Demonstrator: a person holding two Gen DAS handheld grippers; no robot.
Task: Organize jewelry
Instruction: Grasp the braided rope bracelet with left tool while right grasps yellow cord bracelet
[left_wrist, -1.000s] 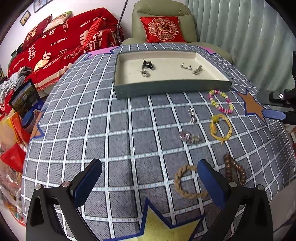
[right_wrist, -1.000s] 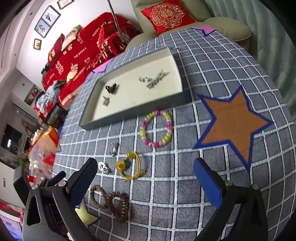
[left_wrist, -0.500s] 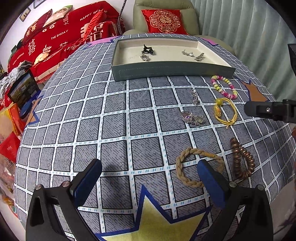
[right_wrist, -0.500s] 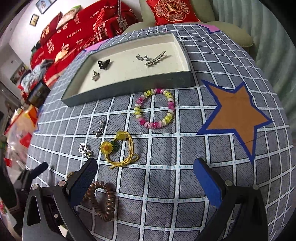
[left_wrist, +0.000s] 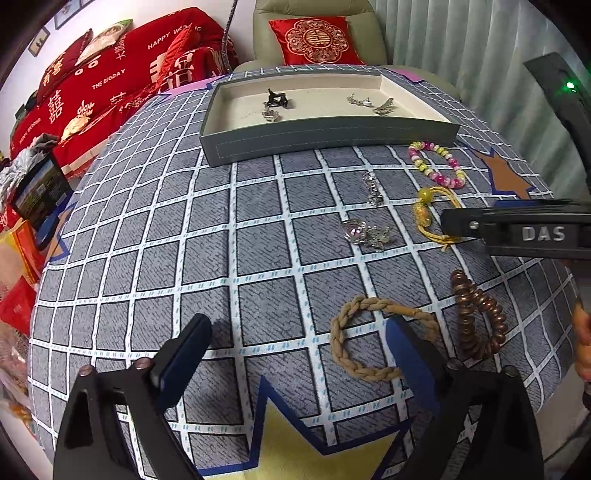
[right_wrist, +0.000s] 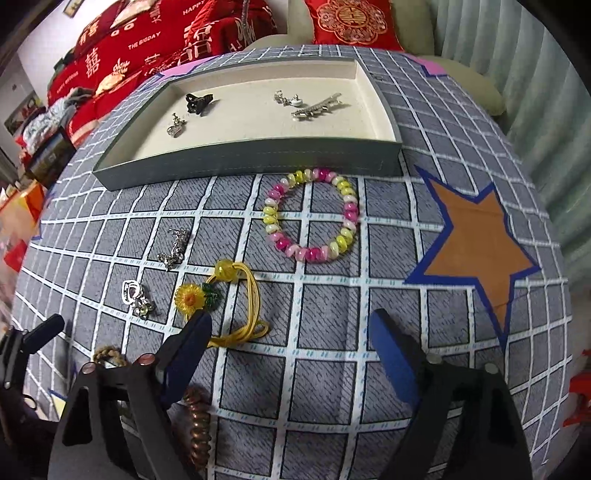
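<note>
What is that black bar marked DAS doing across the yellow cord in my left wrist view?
Observer: That is the right gripper; its own camera shows its jaws wide open, holding nothing.
Operator: What is the yellow cord, then?
Observer: A yellow cord bracelet with a sunflower charm lying face up on the cloth.
Operator: And what is beyond the bar?
Observer: A whole orange star printed on the cloth, with nothing lying on it.
</note>
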